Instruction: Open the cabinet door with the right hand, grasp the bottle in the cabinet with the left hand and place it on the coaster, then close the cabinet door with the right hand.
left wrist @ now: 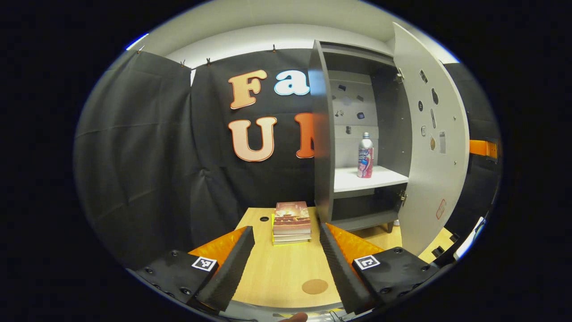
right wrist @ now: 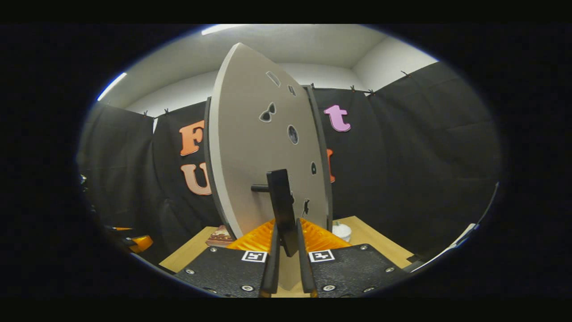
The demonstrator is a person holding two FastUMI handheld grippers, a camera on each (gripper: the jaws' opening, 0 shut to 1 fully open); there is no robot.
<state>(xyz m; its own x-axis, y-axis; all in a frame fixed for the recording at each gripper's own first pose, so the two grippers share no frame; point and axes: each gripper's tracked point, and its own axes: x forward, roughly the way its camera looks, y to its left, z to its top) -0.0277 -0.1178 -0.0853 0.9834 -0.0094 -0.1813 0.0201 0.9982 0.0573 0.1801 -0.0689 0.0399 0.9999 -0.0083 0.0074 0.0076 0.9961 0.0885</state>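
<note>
In the right gripper view we see the right gripper [right wrist: 287, 255] with its two fingers drawn close together and pressed on both sides of the flat black bar handle [right wrist: 281, 205] of the pale grey cabinet door [right wrist: 250, 152]. The door is smooth, with small dark stickers on it, and stands swung out just ahead of this gripper. A small white round object [right wrist: 342, 231] lies on the table to the right of the door.

In the left gripper view we see the left gripper [left wrist: 286, 241] with its fingers wide apart, holding nothing and touching nothing. Their inner pads [left wrist: 232, 264] look ribbed. Below and between them lies the round, flat brown coaster [left wrist: 314, 286] on the light wooden table [left wrist: 277, 273]. Just ahead is a small stack of books [left wrist: 291, 222]. Farther ahead and to the right stands the open grey cabinet [left wrist: 357, 147], and the slim silver bottle with a red label [left wrist: 365, 156] stands upright on its white shelf [left wrist: 371, 178], well apart from this gripper.
</note>
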